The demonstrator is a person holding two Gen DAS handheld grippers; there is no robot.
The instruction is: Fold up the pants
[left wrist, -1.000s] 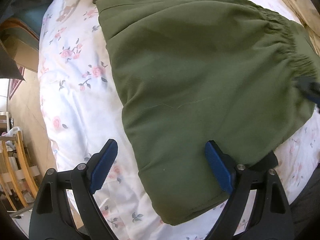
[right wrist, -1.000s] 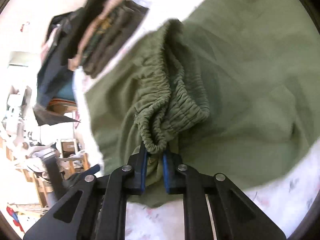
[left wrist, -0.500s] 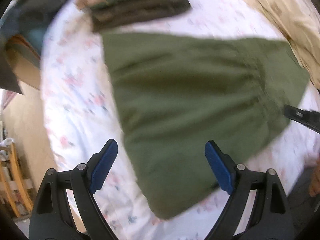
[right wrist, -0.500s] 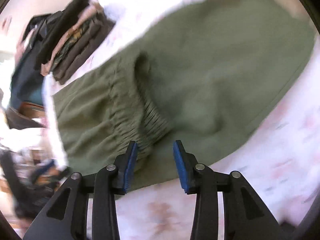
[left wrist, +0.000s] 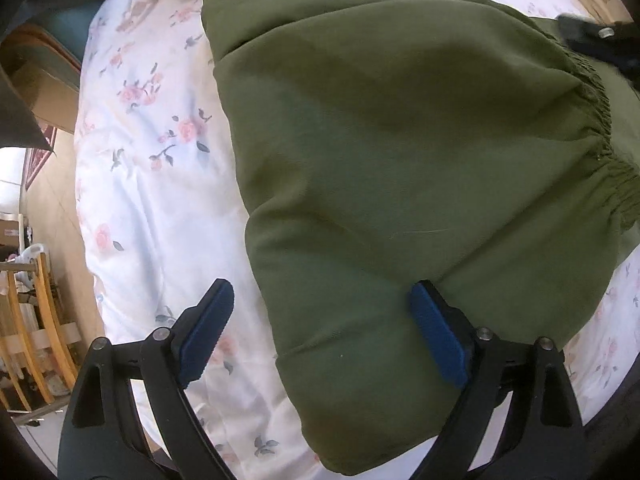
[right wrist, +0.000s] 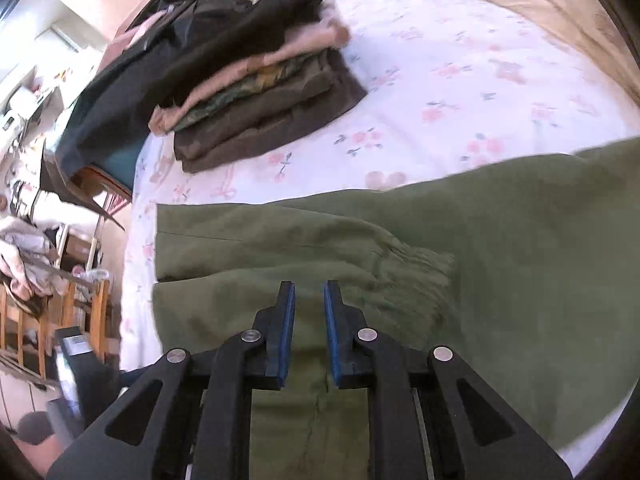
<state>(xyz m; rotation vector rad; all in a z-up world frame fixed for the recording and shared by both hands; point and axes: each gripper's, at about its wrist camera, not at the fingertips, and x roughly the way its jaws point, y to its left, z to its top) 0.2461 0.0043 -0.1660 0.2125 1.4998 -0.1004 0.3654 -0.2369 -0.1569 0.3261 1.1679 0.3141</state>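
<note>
Here the green pants (left wrist: 400,160) lie folded on the floral sheet (left wrist: 152,184) of a bed, filling the right and middle of the left wrist view; their left edge runs straight down the sheet, their folded lower corner comes close to the near edge of the bed, and the gathered elastic waistband (left wrist: 604,128) lies at the right. To the left of the pants a broad strip of bare sheet runs to the bed's side edge, beyond which wooden furniture (left wrist: 28,320) stands on the floor; in the right wrist view open sheet also lies between the pants (right wrist: 500,240) and a stack of folded clothes (right wrist: 260,92) at the far corner, with a beige blanket (right wrist: 540,4) along the far right.

The left gripper (left wrist: 320,328) points straight down over the pants' lower left edge, its jaws spread wide; one blue pad is over the sheet, the other over the cloth, and nothing is pinched. The right gripper (right wrist: 310,328) slants down over the pants; its jaws have just been closing to a narrow gap, with only air between the pads and the cloth below them.

No writing can be read anywhere.
</note>
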